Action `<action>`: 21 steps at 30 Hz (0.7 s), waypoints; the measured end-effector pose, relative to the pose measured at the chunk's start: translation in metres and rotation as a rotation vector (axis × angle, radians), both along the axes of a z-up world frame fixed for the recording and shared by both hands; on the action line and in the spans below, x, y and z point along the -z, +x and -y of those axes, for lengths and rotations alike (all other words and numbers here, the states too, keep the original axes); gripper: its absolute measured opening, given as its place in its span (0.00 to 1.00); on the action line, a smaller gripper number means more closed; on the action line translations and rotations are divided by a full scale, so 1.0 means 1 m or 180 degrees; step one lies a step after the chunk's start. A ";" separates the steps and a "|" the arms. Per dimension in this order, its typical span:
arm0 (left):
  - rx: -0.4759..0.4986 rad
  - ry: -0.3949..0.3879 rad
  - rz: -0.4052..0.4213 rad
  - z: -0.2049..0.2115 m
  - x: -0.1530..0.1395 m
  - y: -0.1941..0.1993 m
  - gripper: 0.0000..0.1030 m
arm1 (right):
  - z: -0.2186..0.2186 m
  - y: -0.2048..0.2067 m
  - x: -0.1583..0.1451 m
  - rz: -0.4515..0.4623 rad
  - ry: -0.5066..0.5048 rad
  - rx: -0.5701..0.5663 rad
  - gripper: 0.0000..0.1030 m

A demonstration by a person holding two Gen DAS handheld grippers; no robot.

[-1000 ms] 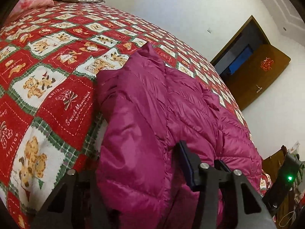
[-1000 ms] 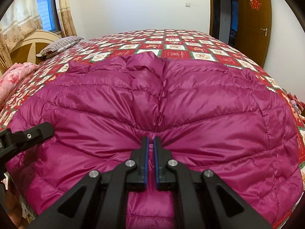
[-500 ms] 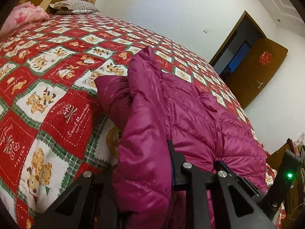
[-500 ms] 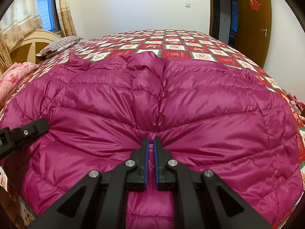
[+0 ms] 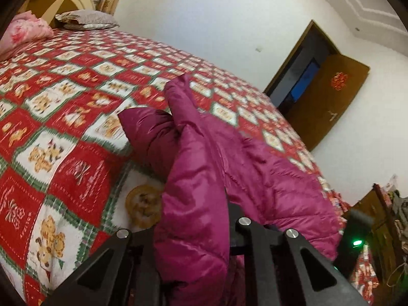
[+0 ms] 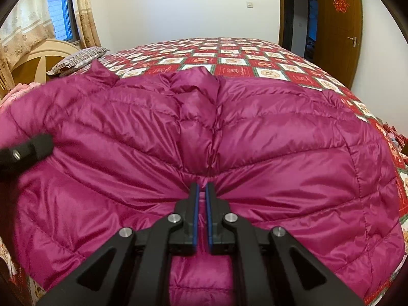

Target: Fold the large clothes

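While the magenta quilted down jacket [image 6: 255,132] lies spread on the bed's red teddy-bear patchwork quilt [image 5: 63,117], the right tongs [image 6: 201,191] are closed on its near hem, apparently anchoring it. The left tongs [image 5: 193,232] pinch the jacket's left edge, raised off the bed, probably so that side can fold inward over the body.

Down jacket [image 6: 255,132] on the quilt [image 6: 229,61], a gripper at each side

The right gripper [image 6: 201,191] sits at its near edge; the left gripper [image 6: 25,150] at its left; a pillow [image 6: 79,58] lies far left, before the headboard [image 6: 38,58]; the door [image 6: 336,25] stands behind right.
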State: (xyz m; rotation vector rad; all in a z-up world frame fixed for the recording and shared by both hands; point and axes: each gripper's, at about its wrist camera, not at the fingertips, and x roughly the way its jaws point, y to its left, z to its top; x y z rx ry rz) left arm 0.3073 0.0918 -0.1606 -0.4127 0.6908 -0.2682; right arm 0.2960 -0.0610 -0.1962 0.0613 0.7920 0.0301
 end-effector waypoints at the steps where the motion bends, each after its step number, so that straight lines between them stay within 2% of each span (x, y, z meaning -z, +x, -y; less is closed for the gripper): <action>1: 0.0027 -0.0008 0.0021 0.002 -0.004 0.000 0.14 | -0.001 0.000 0.000 -0.0006 -0.0017 0.0004 0.08; 6: 0.0090 0.0016 0.0065 0.005 -0.010 -0.001 0.14 | -0.001 0.001 0.000 -0.0024 -0.0037 0.0026 0.08; 21: -0.0014 0.0158 -0.0047 0.002 0.000 -0.002 0.14 | 0.001 -0.001 0.000 -0.0002 0.0003 0.0035 0.08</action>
